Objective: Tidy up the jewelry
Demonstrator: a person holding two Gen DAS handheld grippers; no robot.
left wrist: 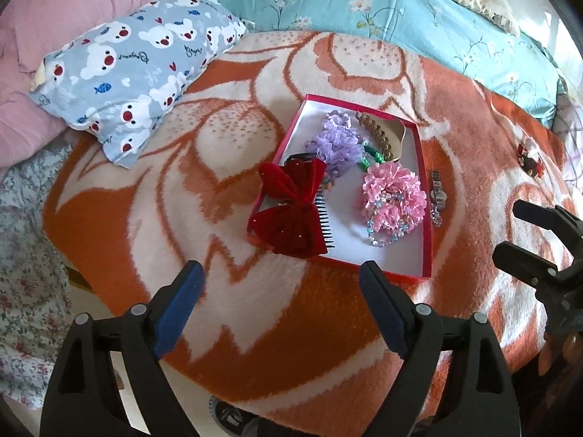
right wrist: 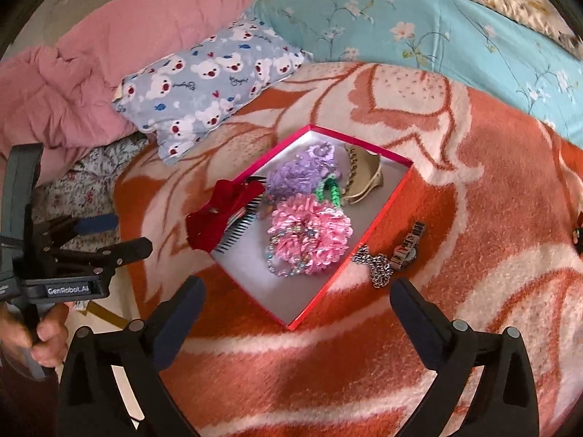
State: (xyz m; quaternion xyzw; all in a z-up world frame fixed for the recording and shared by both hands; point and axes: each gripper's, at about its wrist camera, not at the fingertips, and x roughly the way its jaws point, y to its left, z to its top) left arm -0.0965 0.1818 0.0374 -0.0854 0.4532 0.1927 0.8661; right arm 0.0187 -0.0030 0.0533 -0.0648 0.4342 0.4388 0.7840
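A shallow red box [left wrist: 427, 255] [right wrist: 368, 235] with a white floor lies on the orange-and-white blanket. In it are a red velvet bow comb [left wrist: 291, 207] [right wrist: 218, 215], a purple scrunchie [left wrist: 337, 142] [right wrist: 295, 174], a pink scrunchie [left wrist: 395, 189] [right wrist: 311, 233], a bead bracelet [left wrist: 382, 235] [right wrist: 282, 269], a green piece [right wrist: 333, 191] and a beige claw clip [left wrist: 386, 138] [right wrist: 364, 178]. A chain necklace with a charm [right wrist: 386, 262] [left wrist: 437, 196] lies on the blanket right of the box. My left gripper [left wrist: 280, 287] is open and empty before the box. My right gripper [right wrist: 297, 304] is open and empty over the box's near corner.
A small red-and-black hair clip [left wrist: 530, 162] lies far right on the blanket. A bear-print pillow [left wrist: 135, 69] [right wrist: 207, 87], a pink quilt [right wrist: 91, 69] and a turquoise floral quilt [left wrist: 364, 0] lie behind. The bed edge and the floor [right wrist: 120, 313] are at lower left.
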